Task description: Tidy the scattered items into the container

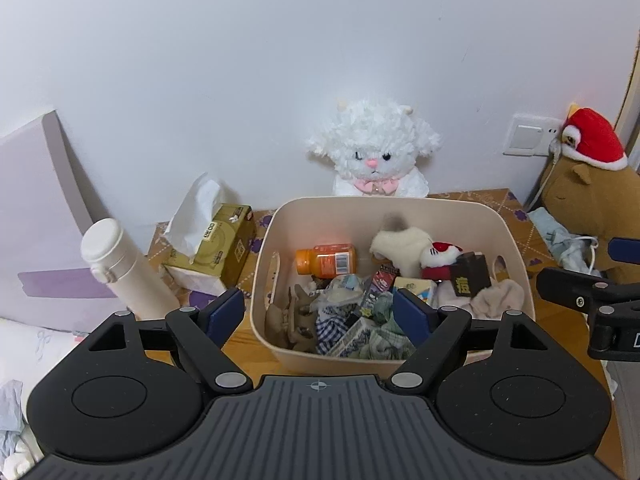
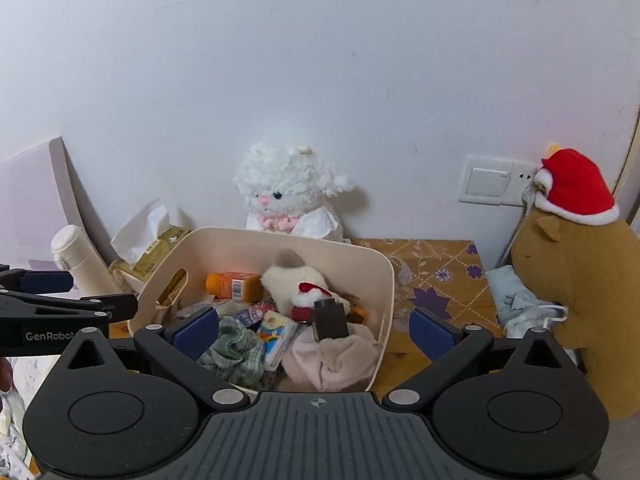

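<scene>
Bin (image 1: 516,256) holds orange bottle (image 1: 326,259), cloths, boxes

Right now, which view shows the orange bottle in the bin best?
The left wrist view: the orange bottle lies on its side in the bin with cap and barcode label unobstructed. In the right wrist view it is smaller, and a cream plush covers one end.

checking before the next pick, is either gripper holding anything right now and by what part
Nothing is held. The left gripper and the right gripper are both open with nothing between their blue pads, poised over the beige bin.
</scene>
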`<state>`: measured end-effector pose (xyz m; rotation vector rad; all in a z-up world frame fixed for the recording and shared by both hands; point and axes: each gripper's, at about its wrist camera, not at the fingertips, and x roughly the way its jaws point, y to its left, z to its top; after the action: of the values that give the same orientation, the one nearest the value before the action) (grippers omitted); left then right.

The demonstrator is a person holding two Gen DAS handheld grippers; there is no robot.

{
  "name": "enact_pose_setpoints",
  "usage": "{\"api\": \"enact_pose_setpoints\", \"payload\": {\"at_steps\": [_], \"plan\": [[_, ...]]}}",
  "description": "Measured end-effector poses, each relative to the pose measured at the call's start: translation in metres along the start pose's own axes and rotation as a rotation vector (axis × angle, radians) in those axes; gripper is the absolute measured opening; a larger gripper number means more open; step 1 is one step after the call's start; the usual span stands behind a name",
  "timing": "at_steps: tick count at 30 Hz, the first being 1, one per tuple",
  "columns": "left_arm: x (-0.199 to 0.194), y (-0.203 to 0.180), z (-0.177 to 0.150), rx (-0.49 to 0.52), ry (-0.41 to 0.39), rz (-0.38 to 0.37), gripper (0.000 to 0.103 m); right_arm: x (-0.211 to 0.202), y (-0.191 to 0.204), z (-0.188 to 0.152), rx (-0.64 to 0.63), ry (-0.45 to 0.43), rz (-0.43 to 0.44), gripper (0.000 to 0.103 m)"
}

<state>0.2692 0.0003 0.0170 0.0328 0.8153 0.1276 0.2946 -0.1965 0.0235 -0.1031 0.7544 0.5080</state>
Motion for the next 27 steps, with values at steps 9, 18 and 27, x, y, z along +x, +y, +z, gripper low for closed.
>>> {"api": "enact_pose_setpoints", "payload": {"at_steps": [9,18,27], "plan": [[-0.050,0.010,-0.020,-0.020,-0.035,-0.002,0.083,-0.040,0.001,-0.018,0.021,-0.003,0.002,0.103],[-0.102,0.007,-0.042,-0.002,-0.077,-0.004,0.084,-0.088,-0.004,-0.039,0.033,-0.034,0.003,0.103],[-0.148,0.006,-0.071,0.002,-0.077,0.006,0.084,-0.145,0.006,-0.064,-0.016,-0.049,0.059,0.103]]}}
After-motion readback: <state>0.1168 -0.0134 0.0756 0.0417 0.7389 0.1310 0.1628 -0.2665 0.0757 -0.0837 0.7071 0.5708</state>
